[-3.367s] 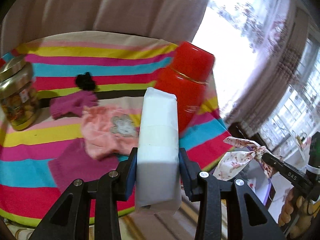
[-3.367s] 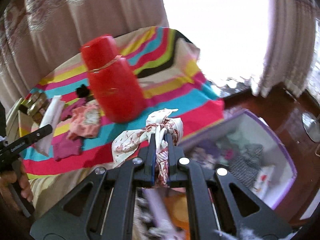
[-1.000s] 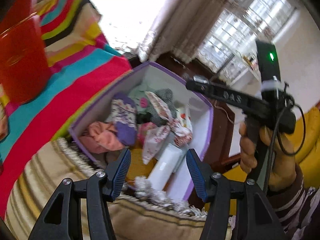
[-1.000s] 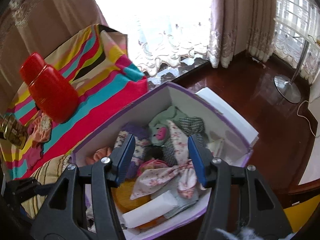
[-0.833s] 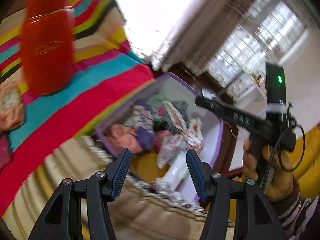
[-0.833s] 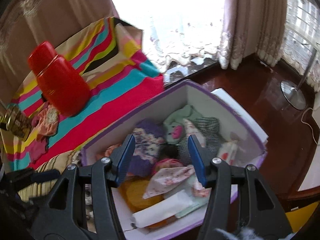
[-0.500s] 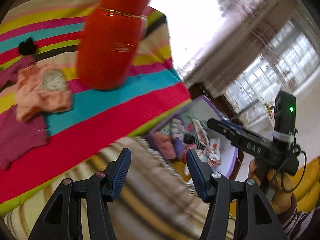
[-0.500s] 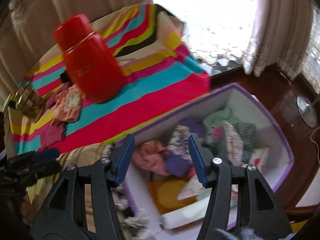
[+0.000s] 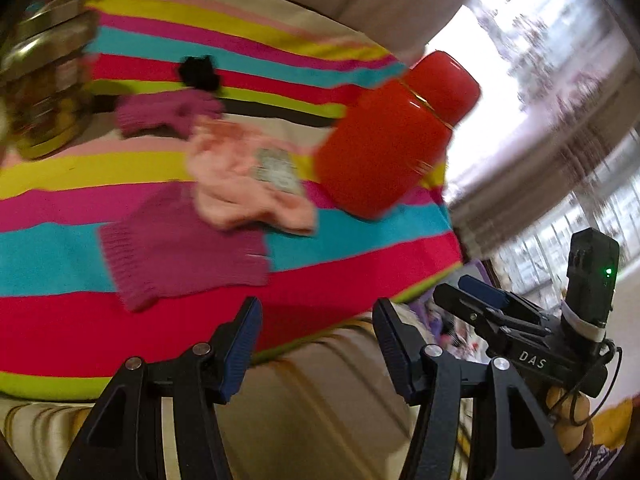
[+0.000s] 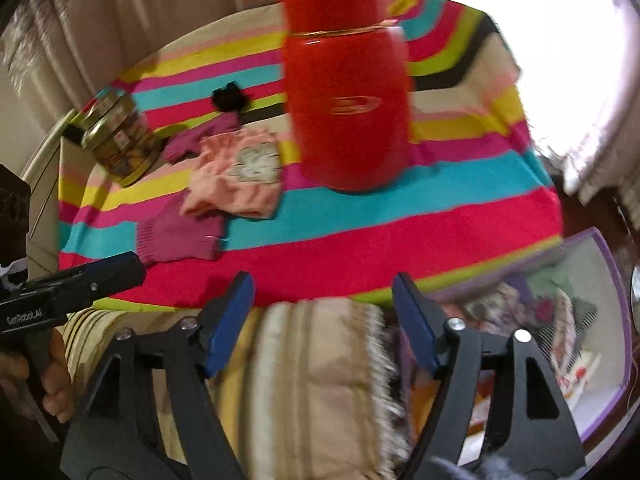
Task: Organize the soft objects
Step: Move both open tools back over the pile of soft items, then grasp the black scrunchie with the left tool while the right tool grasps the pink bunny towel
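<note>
Both grippers, left gripper (image 9: 316, 344) spread and empty, right gripper (image 10: 323, 320) opening empty, are facing the limp, light pink knit (image 9: 244, 184), likely best pinched mid-fabric.

Striped multicolour cloth (image 10: 360, 248); red flask (image 10: 344, 92); pink garment (image 10: 236, 180); magenta knit (image 10: 180, 236); purple-rimmed box (image 10: 612, 264).

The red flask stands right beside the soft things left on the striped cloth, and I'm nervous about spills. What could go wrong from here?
1. The pink knit piece lies close to the red flask; a sweep of the open right tongs, whose jaws are opening, could topple it.
2. The pink piece overlaps the magenta knit piece, so one grab may drag both.
3. The glass jar stands near the other magenta piece.
</note>
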Tool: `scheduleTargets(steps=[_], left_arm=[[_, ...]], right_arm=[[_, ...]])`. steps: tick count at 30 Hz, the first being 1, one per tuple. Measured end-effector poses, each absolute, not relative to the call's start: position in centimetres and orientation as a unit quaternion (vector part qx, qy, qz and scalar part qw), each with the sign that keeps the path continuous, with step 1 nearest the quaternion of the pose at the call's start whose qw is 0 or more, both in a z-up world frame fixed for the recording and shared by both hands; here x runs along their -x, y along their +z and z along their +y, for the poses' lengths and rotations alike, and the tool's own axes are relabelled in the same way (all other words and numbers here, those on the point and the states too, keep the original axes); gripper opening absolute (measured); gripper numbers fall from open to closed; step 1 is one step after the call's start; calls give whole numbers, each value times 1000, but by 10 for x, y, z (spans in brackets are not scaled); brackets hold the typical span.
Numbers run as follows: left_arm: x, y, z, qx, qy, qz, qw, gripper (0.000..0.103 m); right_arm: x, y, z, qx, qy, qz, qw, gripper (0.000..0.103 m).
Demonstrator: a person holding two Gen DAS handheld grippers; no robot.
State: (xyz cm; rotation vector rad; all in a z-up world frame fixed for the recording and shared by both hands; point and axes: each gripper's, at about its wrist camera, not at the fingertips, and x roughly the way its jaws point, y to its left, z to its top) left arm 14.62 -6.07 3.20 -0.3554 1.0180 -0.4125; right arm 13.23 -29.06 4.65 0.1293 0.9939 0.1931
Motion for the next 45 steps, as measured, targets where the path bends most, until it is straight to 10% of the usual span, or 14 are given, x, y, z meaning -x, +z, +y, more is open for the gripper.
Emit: scheduleTargets(steps=[45], left_arm=[[-268,44,20,105,-85,428,893,59]], right_arm=[[-312,-46,-133,42,116,514,849,103]])
